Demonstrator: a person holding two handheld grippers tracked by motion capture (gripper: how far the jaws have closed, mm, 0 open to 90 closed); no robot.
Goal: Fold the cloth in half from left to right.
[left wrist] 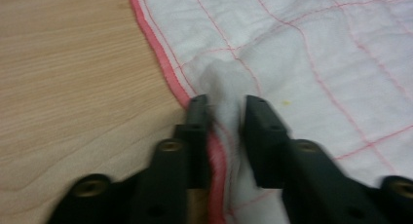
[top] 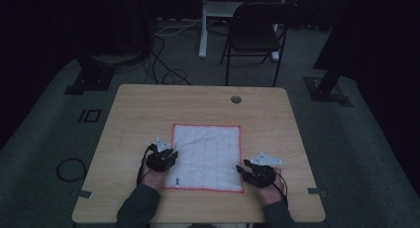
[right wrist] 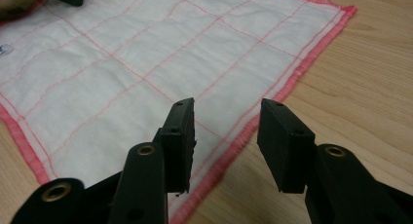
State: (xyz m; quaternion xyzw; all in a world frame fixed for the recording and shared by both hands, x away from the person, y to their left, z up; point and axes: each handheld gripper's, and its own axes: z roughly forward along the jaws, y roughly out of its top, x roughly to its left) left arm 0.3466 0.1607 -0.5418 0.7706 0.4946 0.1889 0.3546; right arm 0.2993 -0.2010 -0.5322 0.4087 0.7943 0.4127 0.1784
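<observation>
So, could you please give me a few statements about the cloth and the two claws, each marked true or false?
1. The white cloth with red edging lies spread on the wooden table. True.
2. The left claw has a fold of the cloth's edge pinched up between its jaws. True.
3. The right claw is clamped on the cloth. False: its jaws stand open above the cloth's red hem, with nothing between them.
4. The cloth is folded in half. False: it lies open in a single layer, raised only at the left claw.
5. A dark folding chair stands beyond the table. True.
</observation>
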